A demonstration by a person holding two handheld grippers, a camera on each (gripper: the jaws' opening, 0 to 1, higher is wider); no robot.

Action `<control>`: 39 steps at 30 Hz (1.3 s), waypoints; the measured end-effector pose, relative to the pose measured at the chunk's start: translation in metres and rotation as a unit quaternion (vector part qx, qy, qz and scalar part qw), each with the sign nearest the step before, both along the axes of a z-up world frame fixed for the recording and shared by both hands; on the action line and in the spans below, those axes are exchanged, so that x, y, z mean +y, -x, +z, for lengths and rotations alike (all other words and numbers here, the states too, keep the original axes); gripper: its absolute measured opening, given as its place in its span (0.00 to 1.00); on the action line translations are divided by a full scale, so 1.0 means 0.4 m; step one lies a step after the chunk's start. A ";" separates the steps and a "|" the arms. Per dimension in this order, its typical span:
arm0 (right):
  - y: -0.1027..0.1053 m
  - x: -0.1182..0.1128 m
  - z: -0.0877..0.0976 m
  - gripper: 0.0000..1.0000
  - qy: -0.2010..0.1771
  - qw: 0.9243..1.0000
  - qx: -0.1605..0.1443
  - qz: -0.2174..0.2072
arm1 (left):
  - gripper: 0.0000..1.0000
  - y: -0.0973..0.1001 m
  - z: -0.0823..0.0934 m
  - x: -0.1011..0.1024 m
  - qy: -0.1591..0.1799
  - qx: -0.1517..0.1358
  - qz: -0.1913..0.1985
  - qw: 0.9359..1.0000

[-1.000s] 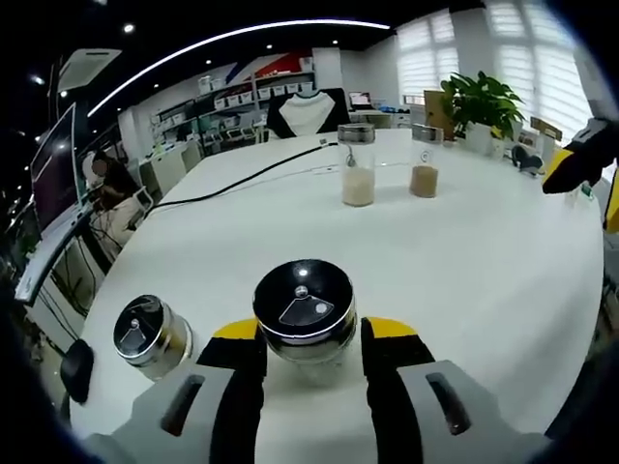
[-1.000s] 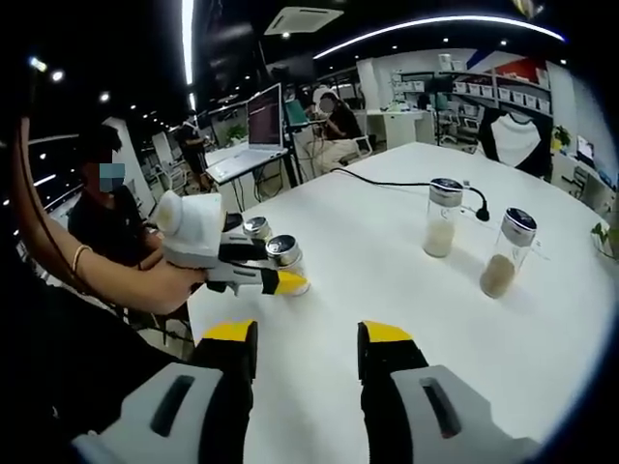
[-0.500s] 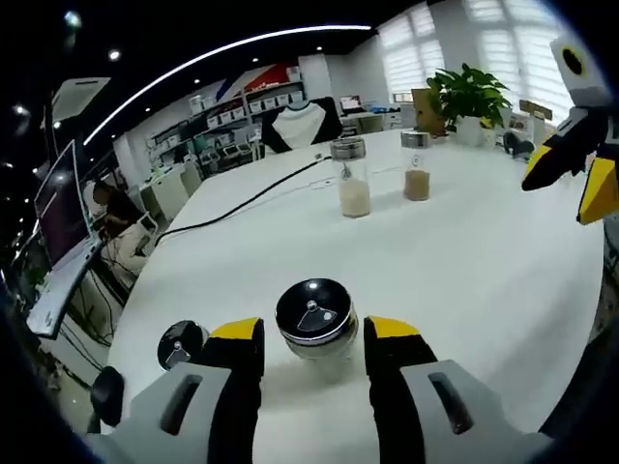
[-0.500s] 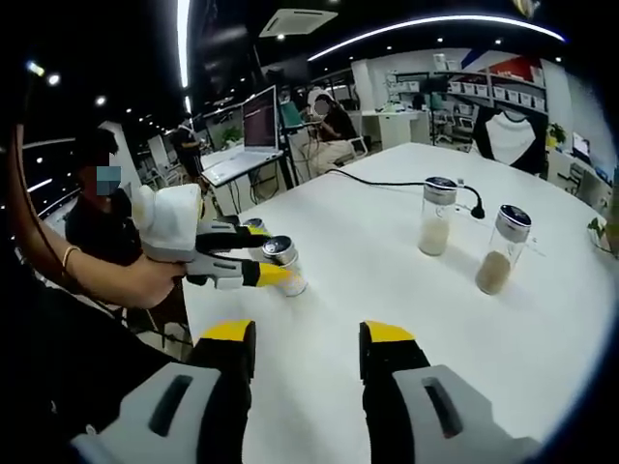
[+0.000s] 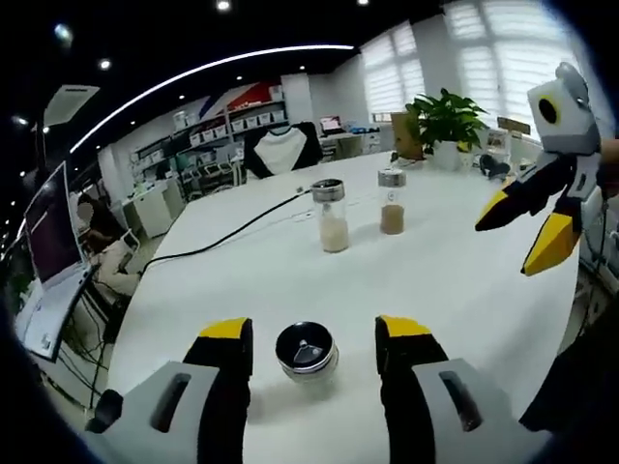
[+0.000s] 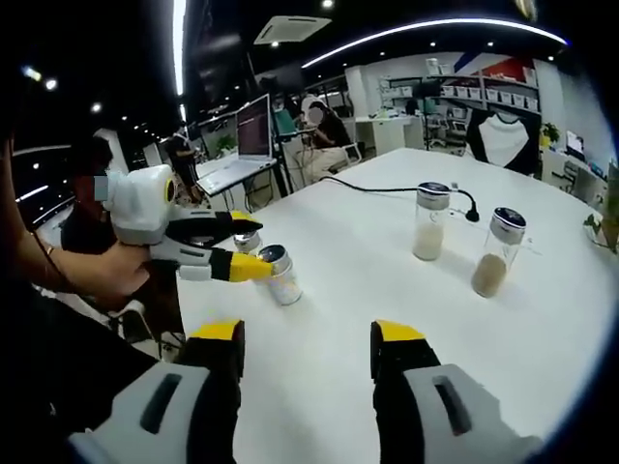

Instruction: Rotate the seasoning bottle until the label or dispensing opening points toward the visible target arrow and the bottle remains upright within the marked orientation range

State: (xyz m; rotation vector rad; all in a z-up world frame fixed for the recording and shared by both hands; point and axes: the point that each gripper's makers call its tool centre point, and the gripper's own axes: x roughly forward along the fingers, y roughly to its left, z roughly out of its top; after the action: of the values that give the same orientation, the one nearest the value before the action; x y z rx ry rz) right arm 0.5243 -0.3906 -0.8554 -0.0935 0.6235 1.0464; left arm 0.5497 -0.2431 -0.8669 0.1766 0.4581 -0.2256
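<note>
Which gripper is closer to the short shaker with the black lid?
Left. The left gripper has the shaker between its open jaws; the right gripper hovers apart, farther across the table.

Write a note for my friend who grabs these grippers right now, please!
Left gripper: open, fingers on either side of the small bottle, not touching it.
Right gripper: open, empty, above the table.
The small bottle sits near the table edge; two tall jars stand farther in.
Done: I can't tell if the bottle's opening faces the arrow.
Left: check that, and turn the bottle if needed, keeping it upright.
</note>
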 end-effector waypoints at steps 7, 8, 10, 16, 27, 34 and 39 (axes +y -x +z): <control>-0.008 -0.020 0.003 0.53 -0.006 1.000 -0.009 -0.005 | 0.86 0.010 0.044 -0.028 0.086 -0.004 -0.026 0.996; -0.009 -0.023 0.002 0.53 -0.006 1.000 -0.009 -0.005 | 0.92 0.016 0.042 -0.033 0.093 0.004 -0.032 0.995; -0.011 -0.030 0.002 0.53 -0.006 1.000 -0.009 -0.009 | 0.99 0.023 0.043 -0.033 0.099 0.005 -0.035 0.994; -0.019 -0.039 -0.001 0.53 -0.008 1.000 -0.006 -0.018 | 1.00 0.046 0.046 -0.050 0.114 0.013 -0.042 0.993; -0.046 -0.059 -0.010 0.52 0.012 1.000 -0.007 -0.014 | 1.00 0.056 0.017 -0.037 0.108 0.030 -0.031 0.993; -0.089 -0.060 0.001 0.51 0.018 1.000 -0.013 -0.017 | 0.99 0.063 0.007 -0.035 0.112 0.036 -0.035 0.992; -0.147 -0.046 0.016 0.51 0.025 0.999 -0.027 -0.016 | 0.99 0.058 0.008 -0.034 0.114 0.033 -0.040 0.992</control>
State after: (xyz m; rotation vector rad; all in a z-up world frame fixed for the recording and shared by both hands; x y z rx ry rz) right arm 0.5832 -0.4090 -0.8490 -0.1554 0.6007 0.9942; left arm 0.5266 -0.2566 -0.8636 -0.0364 0.4884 -0.3603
